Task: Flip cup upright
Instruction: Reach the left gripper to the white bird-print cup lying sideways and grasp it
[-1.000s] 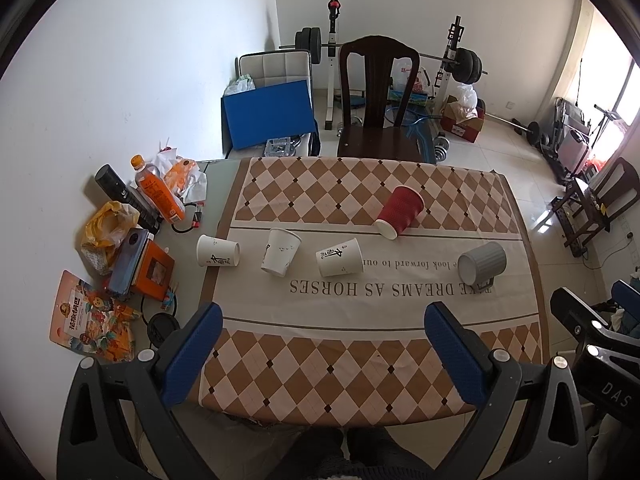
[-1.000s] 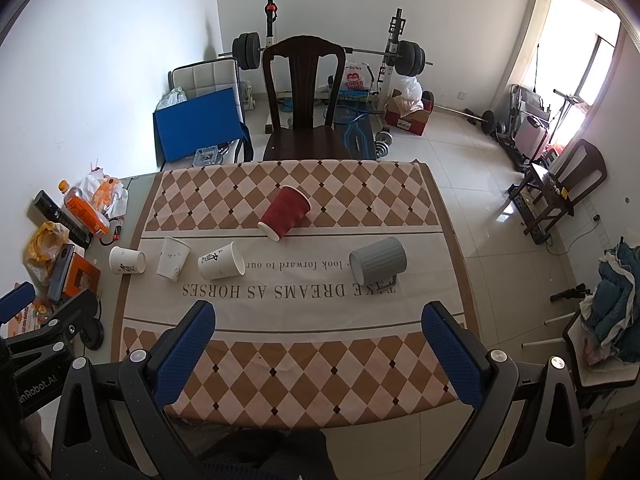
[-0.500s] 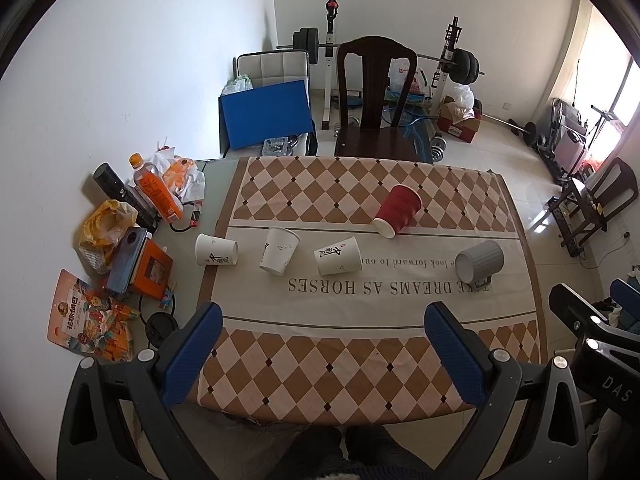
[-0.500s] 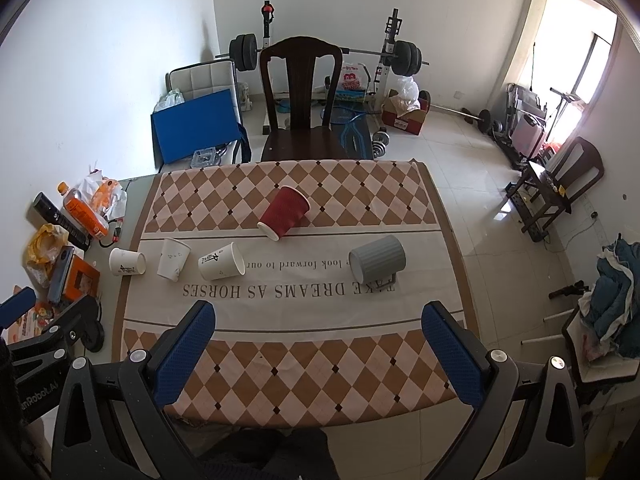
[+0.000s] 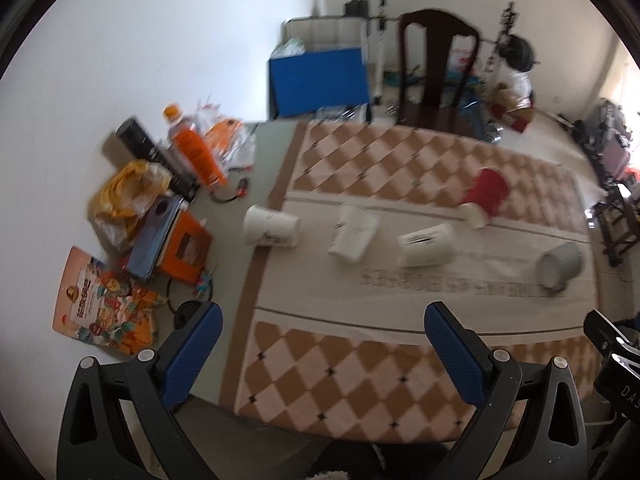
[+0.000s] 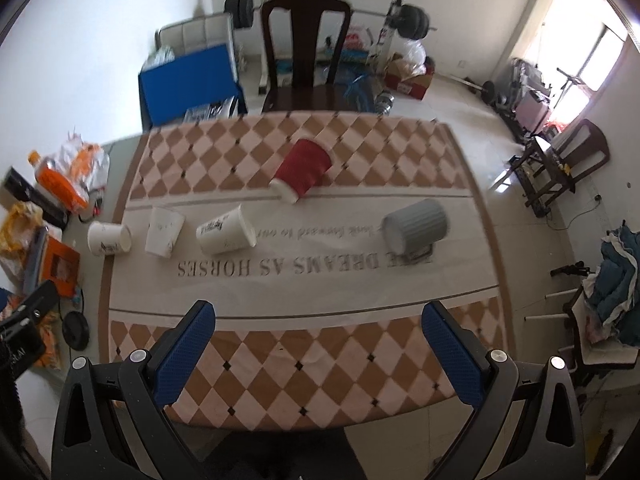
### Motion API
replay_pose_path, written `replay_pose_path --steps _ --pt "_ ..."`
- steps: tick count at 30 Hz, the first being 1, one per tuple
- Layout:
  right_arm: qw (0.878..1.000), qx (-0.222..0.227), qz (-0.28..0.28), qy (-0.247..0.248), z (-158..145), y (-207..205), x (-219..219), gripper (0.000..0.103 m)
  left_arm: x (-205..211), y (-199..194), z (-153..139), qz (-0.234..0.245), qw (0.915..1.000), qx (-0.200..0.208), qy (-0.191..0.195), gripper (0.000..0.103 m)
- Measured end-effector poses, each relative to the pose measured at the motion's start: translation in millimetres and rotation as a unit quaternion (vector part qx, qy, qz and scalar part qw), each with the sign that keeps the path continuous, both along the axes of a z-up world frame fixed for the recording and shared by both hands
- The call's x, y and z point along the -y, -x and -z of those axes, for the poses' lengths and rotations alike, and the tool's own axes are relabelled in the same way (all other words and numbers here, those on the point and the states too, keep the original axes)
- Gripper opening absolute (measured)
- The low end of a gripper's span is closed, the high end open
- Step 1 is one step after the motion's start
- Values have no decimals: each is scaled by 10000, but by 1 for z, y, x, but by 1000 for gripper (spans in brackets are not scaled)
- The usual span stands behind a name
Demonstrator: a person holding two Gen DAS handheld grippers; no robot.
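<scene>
A: Five cups lie on their sides on the tablecloth point(image 6: 304, 292): three white paper cups in a row at the left, namely the leftmost white cup point(image 6: 109, 238), the middle white cup point(image 6: 164, 231) and the printed white cup point(image 6: 226, 230); then a red cup point(image 6: 303, 170) farther back, and a grey ribbed cup point(image 6: 415, 226) at the right. We judge that none is upright yet, so the task stands at its approach step.

B: We note both claws spread wide and holding nothing. The left gripper point(image 5: 320, 340) hangs high above the near left part of the table, looking down toward the white cups point(image 5: 272, 231). The right gripper point(image 6: 320, 340) hangs above the near edge, roughly centred, well apart from every cup.

A: Which cup is meant we cannot tell. In our judgement the next move calls for lowering one claw to a cup's side wall, closing across its body, then rotating the wrist until the mouth faces up.

B: We expect the paper cups to crush easily, so a light grip is advisable.
</scene>
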State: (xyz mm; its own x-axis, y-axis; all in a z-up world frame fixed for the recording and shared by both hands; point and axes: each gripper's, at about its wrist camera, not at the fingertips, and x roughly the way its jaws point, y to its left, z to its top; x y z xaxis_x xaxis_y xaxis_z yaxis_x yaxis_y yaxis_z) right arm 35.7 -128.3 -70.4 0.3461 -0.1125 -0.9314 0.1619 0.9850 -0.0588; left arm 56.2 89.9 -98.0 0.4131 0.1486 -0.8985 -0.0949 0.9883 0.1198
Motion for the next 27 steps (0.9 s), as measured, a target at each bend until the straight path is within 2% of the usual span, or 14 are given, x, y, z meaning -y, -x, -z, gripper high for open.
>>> replay_pose_path --steps 3,9,11,14,16,17,19,20,21,23,24,25,27 --pt "9994 -297 -173 6 39 -16 -26 103 -26 -12 28 -295 9991 -263 -127 103" --pt "9941 -817 -715 88 118 -59 -85 103 -76 -37 83 -924 9927 -763 -102 103" --pt "9916 -928 -892 115 139 -71 -103 103 -92 -47 99 -1173 9889 -912 -34 103" --pt "9878 -1082 -1112 161 170 -93 -128 103 -120 -62 126 -1710 9776 -1170 368 103" --pt "9864 -1148 -1155 215 185 -103 -139 103 -136 -72 142 -2079 9664 -1319 743 103" --pt "9859 -1189 -1154 233 195 -110 -145 103 -146 -78 154 -2323 9569 -1413 1018 103" --pt "9855 -1245 -1115 299 209 -117 -152 99 -157 -87 168 -2595 9434 -1503 1415 103" --pt "9852 -1280 -1093 313 216 -121 -154 99 -164 -93 178 -2789 9328 -1531 1691 102" --pt "9846 -1349 -1065 311 224 -124 -156 97 -166 -95 182 -2865 9281 -1543 1808 102" --pt "9836 -1481 -998 266 239 -129 -160 96 -173 -107 197 -3170 9100 -1480 2224 100" --pt "9835 -1503 -976 268 244 -130 -161 95 -173 -111 199 -3232 9055 -1480 2318 99" --pt "9837 -1503 -948 275 249 -132 -163 95 -175 -116 205 -3352 8969 -1444 2495 94" --pt "9848 -1479 -877 263 254 -133 -165 95 -180 -127 215 -3606 8791 -1321 2824 91"
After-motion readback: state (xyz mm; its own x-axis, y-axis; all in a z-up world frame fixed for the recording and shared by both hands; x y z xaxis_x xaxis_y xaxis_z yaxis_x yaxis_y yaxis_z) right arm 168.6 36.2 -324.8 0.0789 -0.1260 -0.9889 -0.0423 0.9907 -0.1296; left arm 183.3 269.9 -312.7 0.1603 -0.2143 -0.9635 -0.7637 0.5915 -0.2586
